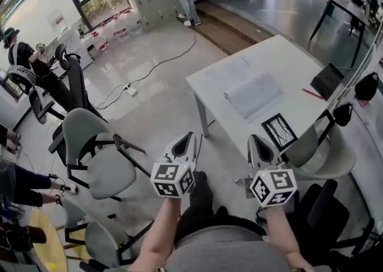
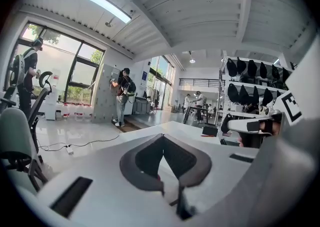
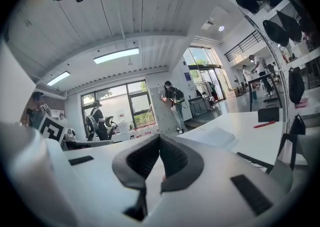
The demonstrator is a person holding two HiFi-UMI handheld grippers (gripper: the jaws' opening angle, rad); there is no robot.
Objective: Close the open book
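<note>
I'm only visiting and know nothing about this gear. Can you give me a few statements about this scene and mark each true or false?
1. The book on the table lies open. True.
2. The left tool is gripping the book. False: its jaws are together on nothing, and it is held in the air short of the table.
3. A red pen lies on the table, to the right of the book in the head view. True.
4. The right tool has its jaws wide apart. False: they are together, with nothing between them.
</note>
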